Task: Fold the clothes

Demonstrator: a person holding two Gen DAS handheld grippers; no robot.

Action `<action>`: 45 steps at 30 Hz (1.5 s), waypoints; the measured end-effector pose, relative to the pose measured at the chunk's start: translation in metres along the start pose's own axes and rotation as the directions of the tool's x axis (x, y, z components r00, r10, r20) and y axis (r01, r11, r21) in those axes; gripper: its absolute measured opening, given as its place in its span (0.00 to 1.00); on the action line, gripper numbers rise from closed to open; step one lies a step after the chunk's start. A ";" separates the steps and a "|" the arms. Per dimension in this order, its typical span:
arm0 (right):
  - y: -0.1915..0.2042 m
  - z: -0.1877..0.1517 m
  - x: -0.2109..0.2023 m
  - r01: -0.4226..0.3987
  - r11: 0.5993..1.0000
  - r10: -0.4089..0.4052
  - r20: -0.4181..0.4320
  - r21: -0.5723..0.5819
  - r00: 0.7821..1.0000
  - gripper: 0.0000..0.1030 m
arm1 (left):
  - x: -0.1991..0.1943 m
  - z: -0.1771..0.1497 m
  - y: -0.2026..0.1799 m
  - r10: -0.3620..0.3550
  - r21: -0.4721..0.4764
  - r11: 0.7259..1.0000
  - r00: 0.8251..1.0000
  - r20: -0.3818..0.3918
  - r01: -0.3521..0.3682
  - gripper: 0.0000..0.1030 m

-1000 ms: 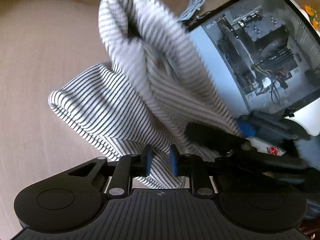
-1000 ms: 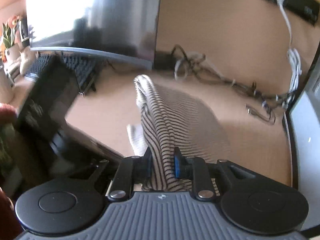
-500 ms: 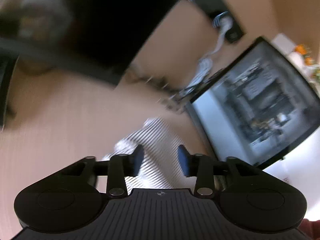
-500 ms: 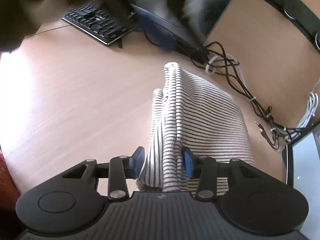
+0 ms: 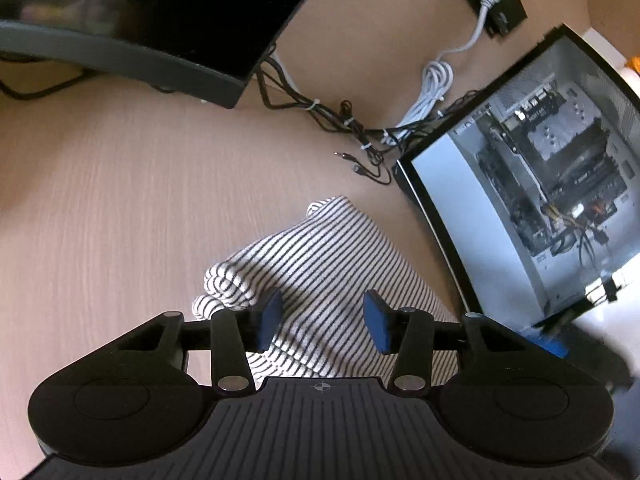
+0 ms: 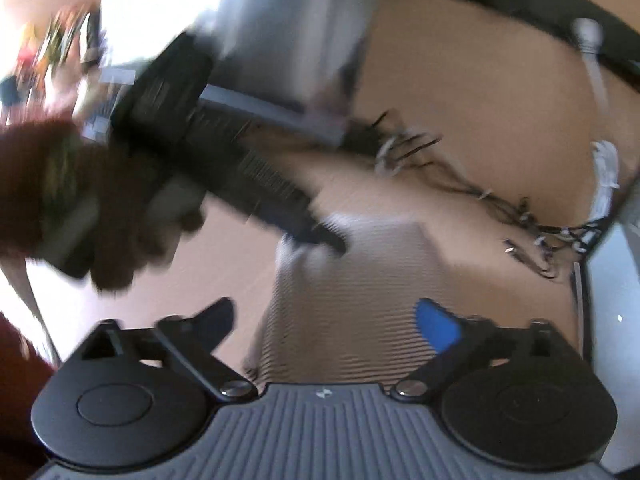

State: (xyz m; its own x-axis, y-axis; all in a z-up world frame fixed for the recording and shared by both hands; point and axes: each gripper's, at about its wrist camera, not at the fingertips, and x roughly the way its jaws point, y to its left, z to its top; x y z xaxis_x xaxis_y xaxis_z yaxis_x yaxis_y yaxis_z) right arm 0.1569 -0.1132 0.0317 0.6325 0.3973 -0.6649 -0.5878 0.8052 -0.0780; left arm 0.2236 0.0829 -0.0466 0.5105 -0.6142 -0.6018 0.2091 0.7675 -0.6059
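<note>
The black-and-white striped garment (image 5: 320,264) lies folded on the wooden desk (image 5: 120,220). My left gripper (image 5: 324,316) hovers just above its near edge. Its jaws are closing, the blue pads (image 5: 268,316) stand apart and do not touch the cloth. In the blurred right wrist view the same garment (image 6: 360,280) lies ahead of my right gripper (image 6: 328,320). Its jaws are opening wide, with nothing pressed between them. A person's hand (image 6: 112,216) holds the left tool's black body (image 6: 248,176), whose tip reaches over the garment's far corner.
A dark monitor (image 5: 160,20) stands at the back left. Tangled black cables (image 5: 352,128) and a coiled white cable (image 5: 432,88) lie behind the garment. A computer case (image 5: 540,184) with a see-through side stands close on the right.
Both grippers were shut on the raised striped garment a second ago. They have let go and opened, and the garment now lies folded on the desk. Both grippers have drawn back from it.
</note>
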 end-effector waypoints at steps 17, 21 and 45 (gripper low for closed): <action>-0.015 -0.034 0.059 0.181 0.964 -0.154 -0.144 0.195 0.977 1.00 | 0.011 0.000 0.004 -0.018 -0.040 0.999 1.000 0.015 0.018 0.49; -0.018 -0.017 0.044 0.157 0.976 -0.136 -0.145 0.148 0.980 1.00 | 0.011 -0.001 0.006 -0.025 -0.041 0.999 1.000 0.018 0.026 0.49; -0.033 -0.028 0.044 0.133 0.982 -0.107 -0.185 0.136 0.977 1.00 | -0.022 0.010 -0.005 -0.064 -0.109 0.992 0.998 0.029 0.067 0.89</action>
State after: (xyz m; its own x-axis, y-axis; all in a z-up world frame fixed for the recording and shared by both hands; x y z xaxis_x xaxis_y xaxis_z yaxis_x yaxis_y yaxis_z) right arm 0.1892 -0.1347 -0.0159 0.5872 0.2205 -0.7788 -0.4245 0.9031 -0.0644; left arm 0.2196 0.0944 -0.0249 0.5200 -0.6563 -0.5467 0.1503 0.7003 -0.6978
